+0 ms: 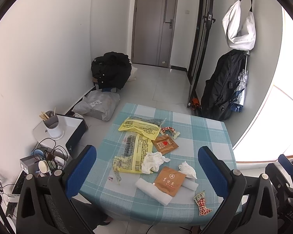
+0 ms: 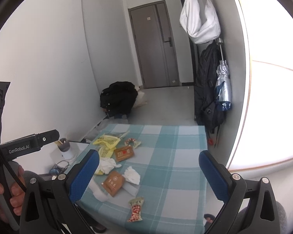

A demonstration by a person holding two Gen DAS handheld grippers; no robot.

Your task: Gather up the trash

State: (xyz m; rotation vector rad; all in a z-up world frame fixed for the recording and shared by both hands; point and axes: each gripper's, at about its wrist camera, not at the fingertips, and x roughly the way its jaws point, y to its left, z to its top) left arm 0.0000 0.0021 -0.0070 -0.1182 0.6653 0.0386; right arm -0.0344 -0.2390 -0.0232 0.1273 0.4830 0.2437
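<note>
Trash lies on a table with a blue checked cloth (image 1: 195, 132): a yellow plastic bag (image 1: 135, 146), two brown sachets (image 1: 165, 144) (image 1: 170, 180), crumpled white tissues (image 1: 153, 161) (image 1: 187, 169), white foam sheets (image 1: 153, 192), and red-patterned snack wrappers (image 1: 202, 203) (image 1: 169, 131). The same trash shows in the right wrist view, with a snack wrapper (image 2: 135, 209) nearest. My left gripper (image 1: 146, 156) is open and empty above the table's near side. My right gripper (image 2: 148, 167) is open and empty, held above the table.
A low side stand at the left holds a grey utensil cup (image 1: 52, 124), a box and cables. Black bags (image 1: 111, 69) and a plastic-wrapped bundle (image 1: 99, 105) lie on the floor. A backpack and umbrella (image 1: 222, 89) hang by the right wall. A grey door (image 1: 154, 25) stands at the back.
</note>
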